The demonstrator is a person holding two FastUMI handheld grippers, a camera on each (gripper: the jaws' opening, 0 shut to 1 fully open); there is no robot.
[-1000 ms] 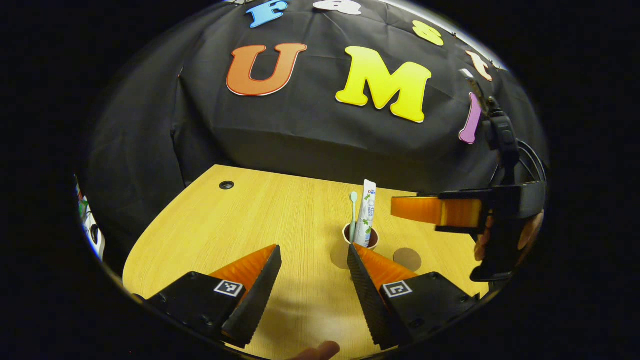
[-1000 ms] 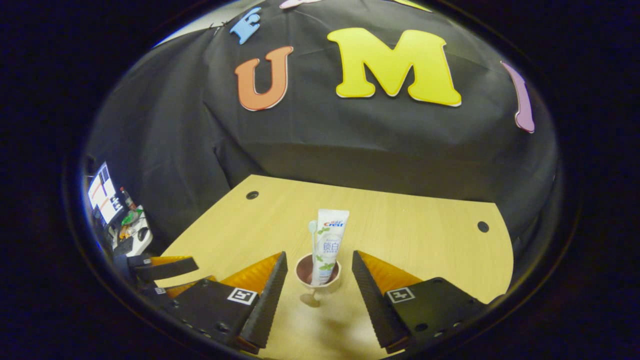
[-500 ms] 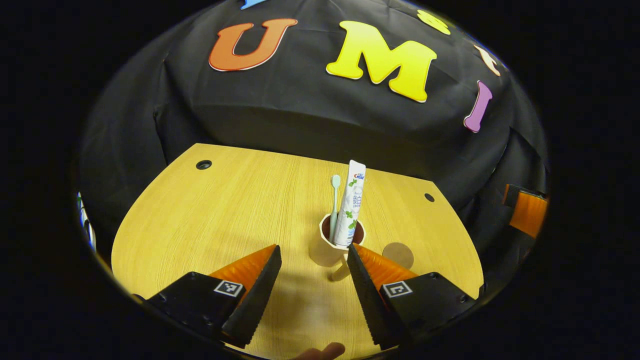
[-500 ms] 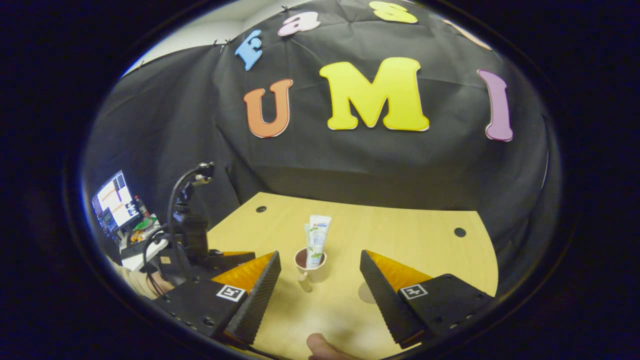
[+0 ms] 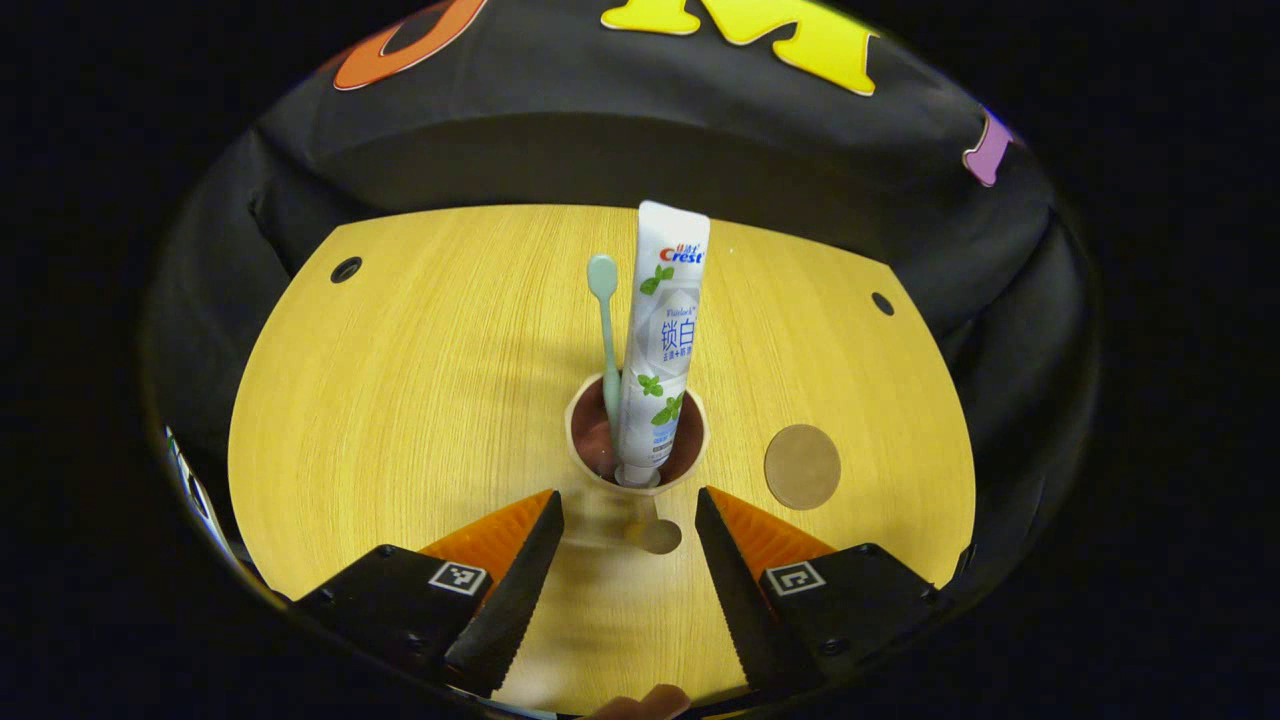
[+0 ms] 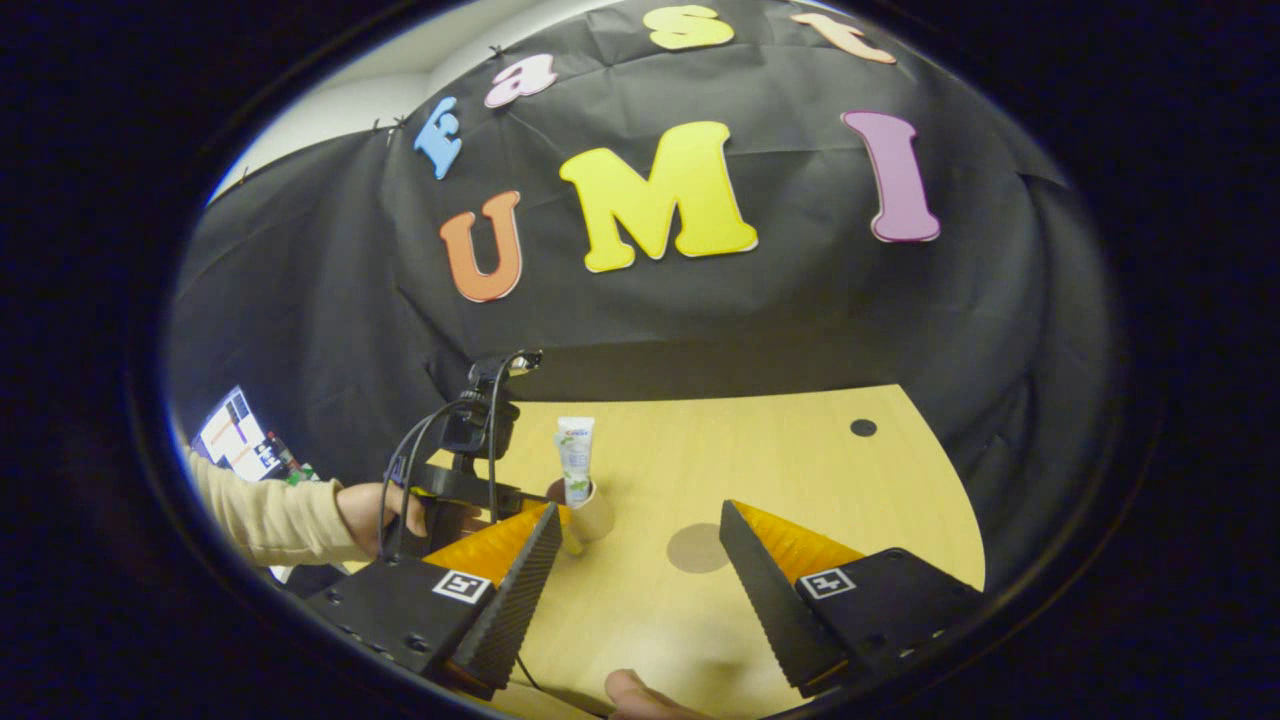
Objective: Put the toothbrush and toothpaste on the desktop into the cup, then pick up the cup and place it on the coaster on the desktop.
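Closer now, the left gripper (image 5: pixel 628 525) has its fingers spread, the cup (image 5: pixel 636 462) (toothpaste (image 5: pixel 663 335) inside) just beyond them.

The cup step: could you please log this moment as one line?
cup: holds toothbrush, toothpaste | coaster: bare | left gripper: open at cup | right gripper: open

Even overhead light falls bright on the wooden desktop (image 5: pixel 420 400) at frame centre; the cup (image 5: pixel 636 462) throws a soft shadow towards the lower edge. Straight lines bow strongly at the rims, focus stays sharp centrally
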